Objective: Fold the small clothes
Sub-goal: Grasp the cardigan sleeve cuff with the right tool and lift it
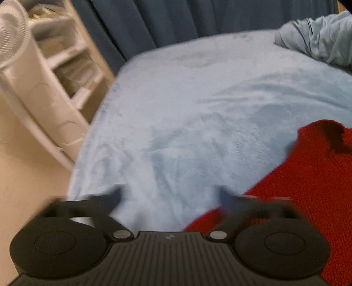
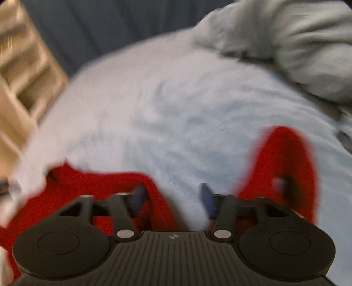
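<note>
A red knit garment (image 1: 303, 176) lies on a pale blue fleece blanket (image 1: 187, 110), at the right of the left wrist view. My left gripper (image 1: 171, 198) is open and empty above the blanket, its right finger over the garment's left edge. In the right wrist view the red garment (image 2: 99, 193) spreads below and left, with a sleeve (image 2: 283, 162) at the right. My right gripper (image 2: 173, 200) is open, holding nothing, its left finger over the red knit. Both views are blurred.
A crumpled light blue-grey cloth (image 1: 319, 37) lies at the back right, also in the right wrist view (image 2: 286, 39). A white shelf unit (image 1: 55, 72) and a fan (image 1: 11, 33) stand left of the bed. Dark blue curtains (image 1: 176, 17) hang behind.
</note>
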The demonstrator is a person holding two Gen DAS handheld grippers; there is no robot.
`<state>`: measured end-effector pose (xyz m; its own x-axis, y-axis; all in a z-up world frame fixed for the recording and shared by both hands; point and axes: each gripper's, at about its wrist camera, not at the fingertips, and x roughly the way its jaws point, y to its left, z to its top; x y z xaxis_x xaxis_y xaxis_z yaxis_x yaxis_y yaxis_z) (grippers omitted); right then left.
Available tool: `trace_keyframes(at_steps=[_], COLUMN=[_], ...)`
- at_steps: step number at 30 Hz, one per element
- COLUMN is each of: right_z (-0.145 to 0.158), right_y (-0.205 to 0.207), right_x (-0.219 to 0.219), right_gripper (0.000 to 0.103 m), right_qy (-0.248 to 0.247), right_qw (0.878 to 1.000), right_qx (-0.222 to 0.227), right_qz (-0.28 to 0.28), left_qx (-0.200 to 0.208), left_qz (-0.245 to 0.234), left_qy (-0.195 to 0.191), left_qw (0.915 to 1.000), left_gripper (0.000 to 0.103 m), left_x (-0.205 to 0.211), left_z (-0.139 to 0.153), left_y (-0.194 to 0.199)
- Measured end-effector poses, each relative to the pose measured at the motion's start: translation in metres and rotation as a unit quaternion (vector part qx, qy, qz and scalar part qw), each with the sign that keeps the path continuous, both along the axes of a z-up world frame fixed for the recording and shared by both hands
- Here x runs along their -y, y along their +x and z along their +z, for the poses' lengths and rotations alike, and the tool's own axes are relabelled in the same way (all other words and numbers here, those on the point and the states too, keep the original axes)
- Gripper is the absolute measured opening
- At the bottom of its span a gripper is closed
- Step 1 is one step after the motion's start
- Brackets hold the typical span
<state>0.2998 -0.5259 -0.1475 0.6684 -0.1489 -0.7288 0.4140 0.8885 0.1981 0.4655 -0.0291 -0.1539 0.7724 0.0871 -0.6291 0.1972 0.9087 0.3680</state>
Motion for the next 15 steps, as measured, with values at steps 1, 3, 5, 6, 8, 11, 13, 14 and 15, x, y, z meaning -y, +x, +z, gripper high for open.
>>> trace_keyframes(at_steps=[1,3,5,6,8,11,13,14,15], right_z=[0.01,0.023,0.02,0.014,-0.004,-0.04,-0.056,-0.052,-0.041], right_y=[-0.023,-0.068,-0.096,-0.104,-0.107,-0.098,-0.092,-0.089,-0.089], right_x=[0.006,0.017,0.022,0.022,0.024,0.043,0.05,0.045,0.039], right_gripper=[0.067,0.08,0.08,0.08,0.08,0.073,0.018,0.008,0.008], right_qy=[-0.004,-0.031,-0.08,-0.099,-0.109,-0.057,-0.031,-0.054,-0.06], right_qw=[0.999,0.996,0.993,0.992,0.991,0.99,0.989,0.989,0.989], right_qx=[0.028,0.035,0.013,-0.006,-0.053,-0.065,-0.049,-0.044,-0.036], right_qz=[-0.026,-0.072,-0.081,-0.075,-0.061,-0.111,-0.138,-0.131,-0.129], left_qx=[0.006,-0.029,-0.053,-0.06,-0.073,-0.093,-0.105,-0.101,-0.094], left_qz=[0.004,0.024,0.037,0.043,0.051,0.063,0.066,0.069,0.068], left_qy=[-0.001,-0.025,-0.068,-0.084,-0.119,-0.156,-0.162,-0.156,-0.15], left_qw=[1.0,0.999,0.9956,0.9937,0.9889,0.9813,0.979,0.9803,0.9818], left_gripper=[0.103,0.103,0.103,0.103,0.103,0.103,0.103,0.103,0.103], left_x=[0.0,0.001,-0.007,-0.01,-0.016,-0.022,-0.025,-0.025,-0.028], left_z=[0.002,0.002,0.006,0.009,0.022,0.039,0.051,0.059,0.066], left_y=[-0.013,-0.037,-0.07,-0.086,-0.121,-0.172,-0.198,-0.213,-0.222])
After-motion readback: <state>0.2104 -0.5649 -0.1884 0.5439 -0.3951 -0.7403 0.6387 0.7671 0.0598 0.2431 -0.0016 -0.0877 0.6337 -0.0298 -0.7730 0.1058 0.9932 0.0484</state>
